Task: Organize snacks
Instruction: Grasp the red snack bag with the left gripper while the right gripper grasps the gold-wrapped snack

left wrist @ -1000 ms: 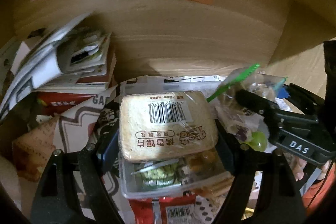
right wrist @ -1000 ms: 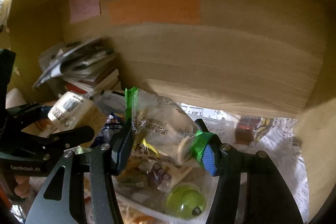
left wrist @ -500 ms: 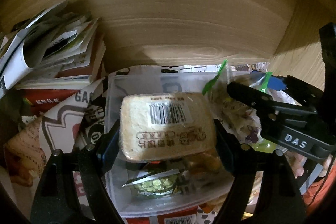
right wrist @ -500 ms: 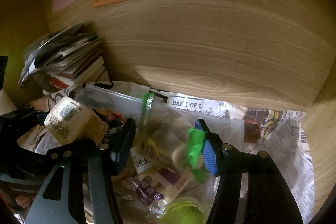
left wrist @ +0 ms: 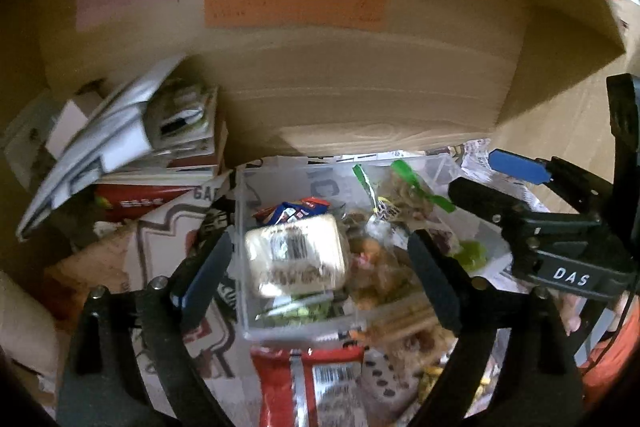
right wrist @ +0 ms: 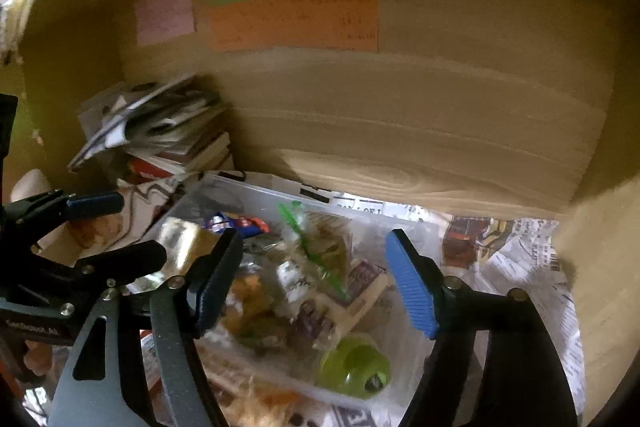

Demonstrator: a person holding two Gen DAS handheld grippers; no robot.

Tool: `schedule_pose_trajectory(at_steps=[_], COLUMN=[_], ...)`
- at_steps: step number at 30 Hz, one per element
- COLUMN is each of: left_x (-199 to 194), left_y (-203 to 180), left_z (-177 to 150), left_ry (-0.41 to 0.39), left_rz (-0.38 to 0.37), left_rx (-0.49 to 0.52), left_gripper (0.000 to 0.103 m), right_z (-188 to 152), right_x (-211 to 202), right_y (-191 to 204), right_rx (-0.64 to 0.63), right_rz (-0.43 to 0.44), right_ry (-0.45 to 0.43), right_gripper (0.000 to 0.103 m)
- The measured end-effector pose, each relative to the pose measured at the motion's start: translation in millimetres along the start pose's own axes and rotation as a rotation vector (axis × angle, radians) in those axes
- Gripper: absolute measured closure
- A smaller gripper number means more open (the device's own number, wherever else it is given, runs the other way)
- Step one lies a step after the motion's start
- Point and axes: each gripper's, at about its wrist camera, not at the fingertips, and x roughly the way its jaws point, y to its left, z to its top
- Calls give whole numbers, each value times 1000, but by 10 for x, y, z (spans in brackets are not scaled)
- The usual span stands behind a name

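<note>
Wooden shelf (left wrist: 360, 99) — both tools (left wrist: 320, 267) (right wrist: 316, 279) angled down, jaws opening.

We are holding our left gripper (left wrist: 320, 279) angled downward, its jaws opening wide with the pads pressing on nothing. Our right gripper (right wrist: 316, 283) is tilting down the same way just beside it, its jaws also opening and gripping nothing. Fingers (left wrist: 570, 311) of our right hand are showing behind the right gripper's body.
</note>
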Motion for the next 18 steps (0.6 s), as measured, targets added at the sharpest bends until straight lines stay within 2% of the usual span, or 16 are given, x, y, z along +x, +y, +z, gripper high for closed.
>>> schedule_pose_trajectory(at_steps=[9,18], left_x=[-382,-451], left_y=[98,185], left_z=[-373,-813], left_ry=[9,73], left_rz=[8,28], left_rx=[-25,-35], left_gripper=[8,8], right_z=[-246,-735], right_x=[-443,-428], right_y=[146,281], right_rx=[21,55], right_rz=[40,74], right_ry=[-46,43], right_gripper=[26,26])
